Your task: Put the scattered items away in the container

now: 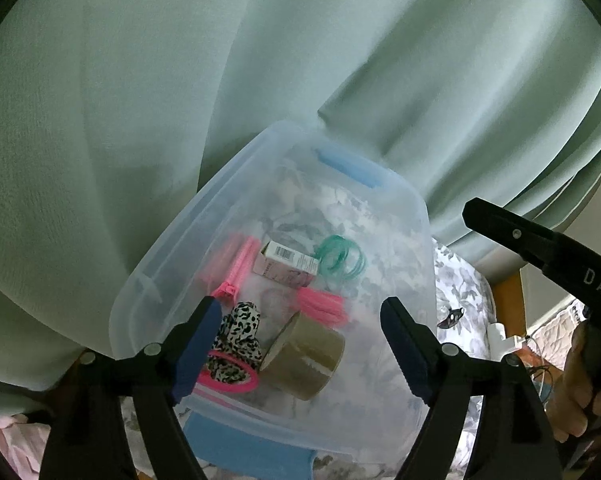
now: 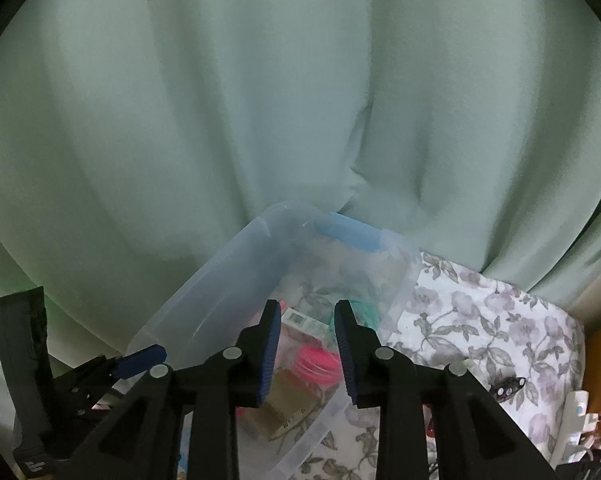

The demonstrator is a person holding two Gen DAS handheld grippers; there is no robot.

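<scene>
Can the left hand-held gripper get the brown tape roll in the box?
Probably yes. The left hand-held gripper is open right above the clear box, which has no lid on, and the brown tape roll lies uncovered between its fingers.

Black tongs [image 1: 300, 344]; ribbed blue pads [image 1: 198, 350].

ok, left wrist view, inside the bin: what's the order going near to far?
Near to far in the container: pink hoop → tape roll and leopard scrunchie, about level → pink clip → small box → green hair ties → blue latch on the far rim.
</scene>
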